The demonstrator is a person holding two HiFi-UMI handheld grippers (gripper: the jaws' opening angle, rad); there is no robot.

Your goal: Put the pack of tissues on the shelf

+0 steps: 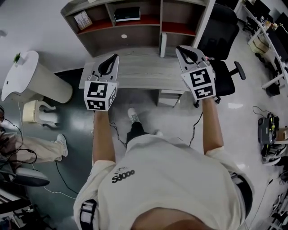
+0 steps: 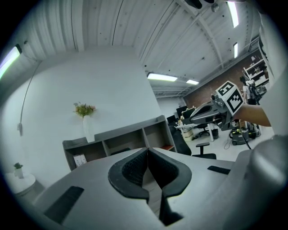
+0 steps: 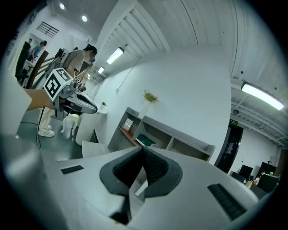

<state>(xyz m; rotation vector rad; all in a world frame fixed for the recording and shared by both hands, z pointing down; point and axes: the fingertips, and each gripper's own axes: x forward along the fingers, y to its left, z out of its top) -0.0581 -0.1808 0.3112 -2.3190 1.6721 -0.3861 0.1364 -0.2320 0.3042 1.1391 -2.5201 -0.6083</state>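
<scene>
A grey shelf unit [image 1: 135, 38] stands at the back of a pale wooden desk [image 1: 144, 74]. In its middle compartment lies a flat dark pack with a pale edge [image 1: 127, 13] [image 3: 145, 140]. A small white box [image 1: 83, 20] stands in the left compartment. I cannot tell which of them is the tissues. My left gripper [image 1: 115, 56] [image 2: 147, 150] hovers over the desk's left part, shut and empty. My right gripper [image 1: 179, 47] [image 3: 143, 148] hovers over the desk's right part, also shut with nothing between its pads. Each gripper view shows the other gripper off to its side.
A black office chair [image 1: 222, 40] stands right of the desk. At the left are a white round stand [image 1: 27, 74] and a pale stool [image 1: 38, 112]. Another person's legs [image 1: 40, 148] show at the far left. A vase of flowers [image 2: 84, 121] tops the shelf. Cables lie on the floor.
</scene>
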